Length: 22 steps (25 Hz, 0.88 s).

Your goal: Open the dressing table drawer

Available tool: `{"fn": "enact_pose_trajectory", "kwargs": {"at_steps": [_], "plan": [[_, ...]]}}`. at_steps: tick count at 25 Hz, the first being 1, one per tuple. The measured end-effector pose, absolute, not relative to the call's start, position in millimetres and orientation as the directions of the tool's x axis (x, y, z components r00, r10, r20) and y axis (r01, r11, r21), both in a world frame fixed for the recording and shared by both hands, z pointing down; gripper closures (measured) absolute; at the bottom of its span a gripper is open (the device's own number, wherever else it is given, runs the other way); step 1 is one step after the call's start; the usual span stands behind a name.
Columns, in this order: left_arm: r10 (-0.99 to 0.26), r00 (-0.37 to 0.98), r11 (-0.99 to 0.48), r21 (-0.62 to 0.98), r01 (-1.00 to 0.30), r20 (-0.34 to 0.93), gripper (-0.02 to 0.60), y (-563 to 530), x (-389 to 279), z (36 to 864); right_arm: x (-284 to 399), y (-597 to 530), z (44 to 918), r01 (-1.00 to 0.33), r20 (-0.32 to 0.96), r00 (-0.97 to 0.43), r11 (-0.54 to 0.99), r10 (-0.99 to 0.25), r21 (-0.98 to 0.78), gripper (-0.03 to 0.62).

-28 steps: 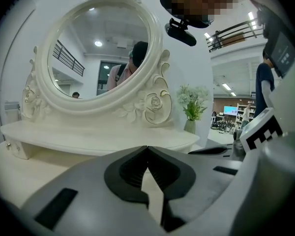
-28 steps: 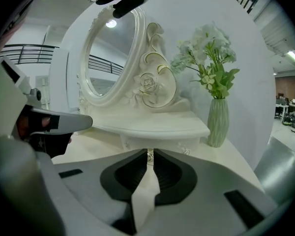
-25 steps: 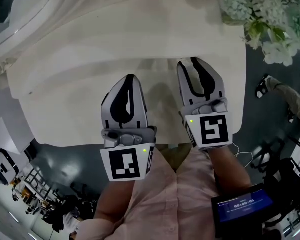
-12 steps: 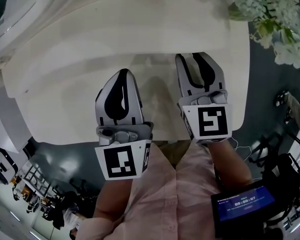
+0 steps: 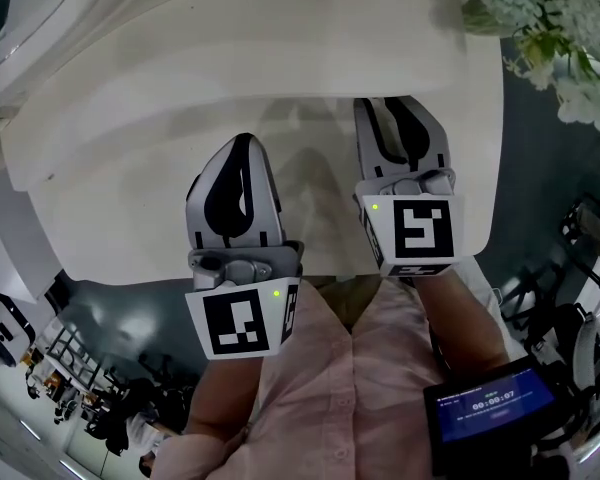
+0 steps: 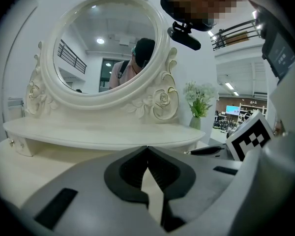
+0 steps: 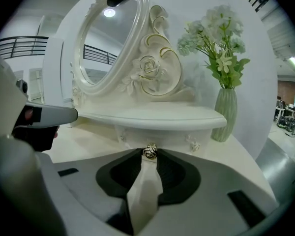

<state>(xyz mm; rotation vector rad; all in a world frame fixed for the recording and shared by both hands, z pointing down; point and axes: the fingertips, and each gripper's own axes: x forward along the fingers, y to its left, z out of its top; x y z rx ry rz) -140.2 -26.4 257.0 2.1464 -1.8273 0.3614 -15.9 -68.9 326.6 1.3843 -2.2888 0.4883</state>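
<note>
1. Right tool (image 7: pixel 149 154), jaws just closing, pinches the gold knob (image 7: pixel 149 151) of the small drawer (image 7: pixel 173 136) under the raised shelf (image 7: pixel 152 116), at the worktop's (image 5: pixel 130 198) far side.
2. Left tool (image 6: pixel 147 147), pressed together and empty, hovers to its left.

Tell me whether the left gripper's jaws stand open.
No: in its own view the left gripper has its jaw tips together, with nothing between them.
</note>
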Motion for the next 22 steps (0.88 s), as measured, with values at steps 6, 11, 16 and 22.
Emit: {"fn": "enact_pose_trajectory", "kwargs": {"at_steps": [6,11,16,22], "plan": [[-0.913,0.163,-0.149,0.066,-0.987,0.375,0.56,-24.0,-136.8,256.6,-13.0,-63.5,328.2,-0.893,0.525,-0.415,0.442,-0.743,-0.08,0.487],[-0.914,0.168,-0.155,0.066,-0.986,0.369,0.56,-23.0,-132.1,255.5,-10.8,-59.8,328.9,-0.892,0.525,-0.417,0.445,-0.742,-0.079,0.487],[-0.914,0.168,-0.156,0.062,-0.986,0.37,0.56,-21.3,-129.3,254.5,-10.3,-56.4,328.1,-0.89,0.521,-0.422,0.448,-0.741,-0.084,0.487],[-0.916,0.168,-0.157,0.059,-0.986,0.364,0.56,-20.8,-127.2,252.2,-10.2,-52.7,328.3,-0.888,0.522,-0.427,0.45,-0.739,-0.09,0.488]]}}
